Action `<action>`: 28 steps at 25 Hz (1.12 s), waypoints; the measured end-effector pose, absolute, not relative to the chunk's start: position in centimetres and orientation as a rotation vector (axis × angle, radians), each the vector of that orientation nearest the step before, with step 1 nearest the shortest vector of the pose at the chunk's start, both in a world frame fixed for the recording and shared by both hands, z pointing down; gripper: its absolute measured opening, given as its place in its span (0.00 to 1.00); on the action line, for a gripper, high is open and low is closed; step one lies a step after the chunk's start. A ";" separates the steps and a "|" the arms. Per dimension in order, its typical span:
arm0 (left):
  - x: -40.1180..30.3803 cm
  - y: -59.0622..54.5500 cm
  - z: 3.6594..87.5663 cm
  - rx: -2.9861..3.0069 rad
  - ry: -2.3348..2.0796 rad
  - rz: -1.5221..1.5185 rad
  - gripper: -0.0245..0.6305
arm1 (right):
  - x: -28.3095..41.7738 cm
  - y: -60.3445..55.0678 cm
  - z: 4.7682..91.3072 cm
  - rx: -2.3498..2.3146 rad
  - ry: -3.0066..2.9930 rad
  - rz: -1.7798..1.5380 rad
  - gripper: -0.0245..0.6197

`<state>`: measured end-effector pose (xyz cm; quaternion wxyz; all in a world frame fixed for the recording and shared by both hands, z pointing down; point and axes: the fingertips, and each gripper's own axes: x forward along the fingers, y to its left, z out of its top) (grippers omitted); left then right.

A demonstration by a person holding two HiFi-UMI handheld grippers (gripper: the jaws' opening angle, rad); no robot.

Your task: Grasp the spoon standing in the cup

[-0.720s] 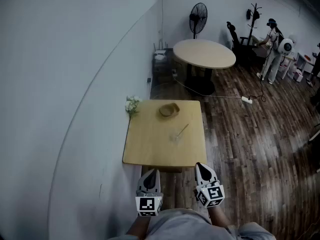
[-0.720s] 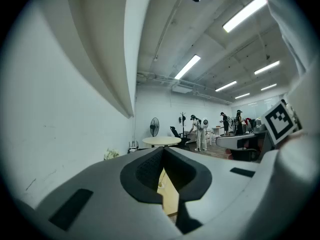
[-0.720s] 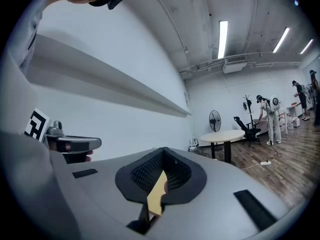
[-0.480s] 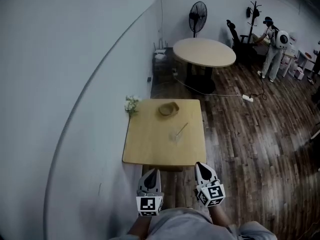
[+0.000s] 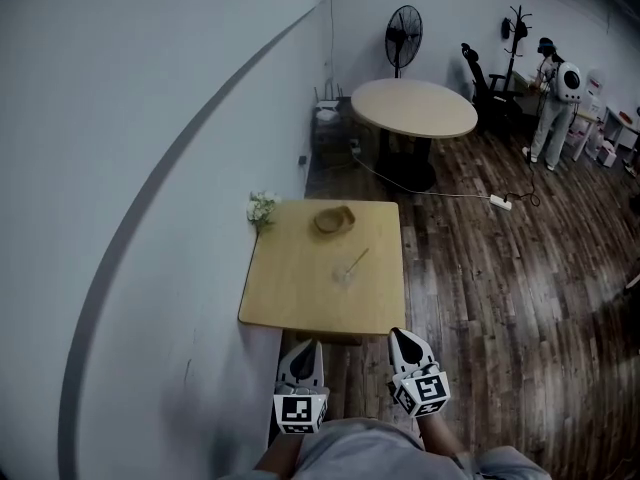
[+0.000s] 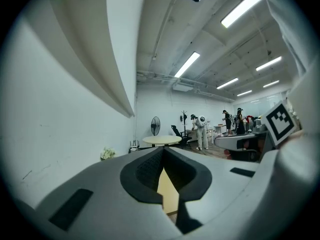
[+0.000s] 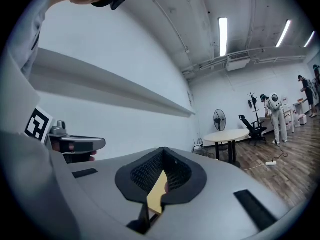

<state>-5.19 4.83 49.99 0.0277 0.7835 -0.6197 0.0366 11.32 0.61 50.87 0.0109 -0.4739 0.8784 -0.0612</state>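
Jaws closed, left gripper (image 5: 302, 348) and right gripper (image 5: 401, 336) point level toward table (image 5: 295, 288).

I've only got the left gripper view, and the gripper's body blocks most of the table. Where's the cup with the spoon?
Observer: The cup stands on the square table, slightly right of its middle, on the near side of the wooden bowl.
Operator: Which way does the handle lean?
Observer: The spoon leans in the cup, handle tilted away and rightward.
Operator: Is my other gripper ready?
Observer: The right gripper is shut and empty, short of the table's near edge.
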 end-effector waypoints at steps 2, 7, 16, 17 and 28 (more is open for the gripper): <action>-4.3 4.8 49.9 2.417 -1.918 0.116 0.04 | 12.1 0.6 50.9 -1.472 2.747 -0.192 0.04; -2.6 4.6 50.1 2.419 -1.930 0.129 0.04 | 13.6 0.5 51.3 -1.459 2.753 -0.189 0.04; 0.0 4.1 50.6 2.435 -1.898 0.197 0.04 | 14.8 -0.8 51.9 -1.436 2.743 -0.238 0.04; -0.1 3.9 50.8 2.435 -1.895 0.203 0.04 | 14.7 -1.0 51.9 -1.432 2.741 -0.241 0.04; -2.9 -3.1 50.3 2.474 -1.858 0.124 0.04 | 12.4 -6.6 51.5 -1.482 2.723 -0.244 0.04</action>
